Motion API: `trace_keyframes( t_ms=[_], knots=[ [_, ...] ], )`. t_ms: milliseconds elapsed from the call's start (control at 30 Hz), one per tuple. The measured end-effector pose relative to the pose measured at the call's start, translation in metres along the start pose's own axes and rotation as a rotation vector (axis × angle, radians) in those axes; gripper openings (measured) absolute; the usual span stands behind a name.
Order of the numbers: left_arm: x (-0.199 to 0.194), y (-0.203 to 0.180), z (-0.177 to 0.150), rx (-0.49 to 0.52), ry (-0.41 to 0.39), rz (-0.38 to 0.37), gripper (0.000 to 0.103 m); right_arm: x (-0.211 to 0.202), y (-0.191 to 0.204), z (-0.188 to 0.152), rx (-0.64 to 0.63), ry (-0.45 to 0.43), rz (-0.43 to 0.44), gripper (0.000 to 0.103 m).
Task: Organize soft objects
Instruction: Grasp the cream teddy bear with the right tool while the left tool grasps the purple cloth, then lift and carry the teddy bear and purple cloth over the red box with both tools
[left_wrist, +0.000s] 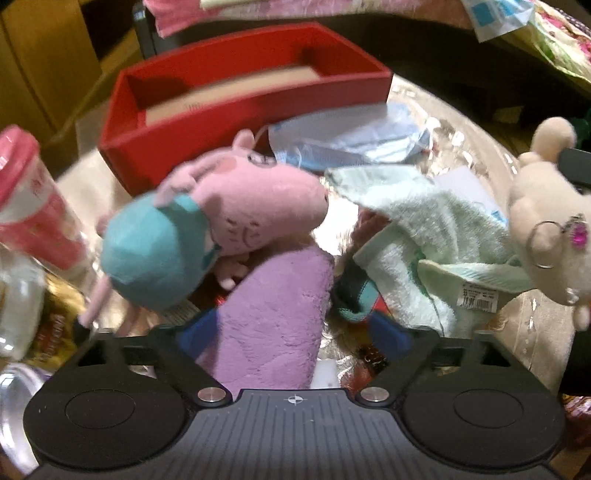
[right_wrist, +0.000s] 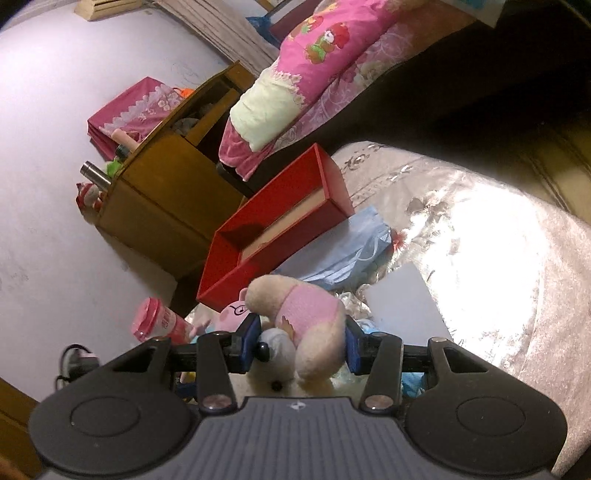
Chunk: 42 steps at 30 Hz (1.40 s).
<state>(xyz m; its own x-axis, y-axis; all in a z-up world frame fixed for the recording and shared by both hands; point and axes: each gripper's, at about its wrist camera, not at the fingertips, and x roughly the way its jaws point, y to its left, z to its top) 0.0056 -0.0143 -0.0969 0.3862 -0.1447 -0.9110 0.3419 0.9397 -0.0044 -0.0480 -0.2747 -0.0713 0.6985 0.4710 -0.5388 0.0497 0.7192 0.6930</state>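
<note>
The right gripper (right_wrist: 299, 347) has its jaws pinched on a cream plush bear (right_wrist: 314, 332) in a pink top, the blue pads pressing into its body from both sides so that it hangs clear of the counter (right_wrist: 498, 258); in the left wrist view the same bear (left_wrist: 543, 221) shows at the right edge with a metal ring on it. The left gripper (left_wrist: 291, 328) has its jaws spread wide, either side of a lilac plush roll (left_wrist: 277, 317) that lies between them; whether the pads touch it cannot be told. Just beyond the roll lies a pink pig plush (left_wrist: 229, 218) in a teal dress, on its side and touching the roll's far end. To the right of the roll sits a crumpled mint-green towel (left_wrist: 424, 236) with a barcode tag, and behind it a blue plastic bag (left_wrist: 351, 140). A red open box (left_wrist: 236, 96) stands at the back of the counter behind the pig, with a pale flat thing inside. A pink-lidded bottle (left_wrist: 33, 199) lies at the left. Past the counter the right wrist view shows a wooden cabinet (right_wrist: 166, 192) and a pink floral quilt (right_wrist: 325, 59).
</note>
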Motion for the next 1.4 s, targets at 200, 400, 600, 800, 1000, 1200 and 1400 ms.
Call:
trace_keyframes(
  t_ms=[200, 400, 600, 800, 1000, 1200, 1400],
  knots=[
    [0.003, 0.021, -0.001, -0.131, 0.051, 0.003, 0.034, 0.002, -0.006, 0.002, 0.049, 0.024, 0.031, 0.019],
    [-0.009, 0.017, -0.002, -0.112, 0.048, -0.034, 0.016, 0.005, -0.001, 0.001, 0.037, 0.041, 0.048, 0.019],
    [0.007, 0.016, -0.001, -0.088, 0.096, 0.007, 0.044, 0.008, -0.003, 0.0, 0.046, 0.048, 0.039, 0.02],
    [0.02, 0.002, 0.007, 0.005, 0.075, 0.157, 0.06, 0.01, -0.001, -0.001, 0.054, 0.066, 0.05, 0.02],
    [0.01, 0.025, 0.003, -0.101, 0.066, 0.106, 0.027, 0.01, -0.001, -0.001, 0.052, 0.068, 0.058, 0.02],
    [-0.007, 0.039, 0.003, -0.189, 0.031, -0.004, 0.014, 0.013, 0.002, -0.001, 0.047, 0.066, 0.062, 0.02],
    [-0.034, 0.057, 0.005, -0.316, -0.036, -0.165, 0.013, 0.016, 0.005, -0.001, 0.046, 0.062, 0.07, 0.02]
  ],
)
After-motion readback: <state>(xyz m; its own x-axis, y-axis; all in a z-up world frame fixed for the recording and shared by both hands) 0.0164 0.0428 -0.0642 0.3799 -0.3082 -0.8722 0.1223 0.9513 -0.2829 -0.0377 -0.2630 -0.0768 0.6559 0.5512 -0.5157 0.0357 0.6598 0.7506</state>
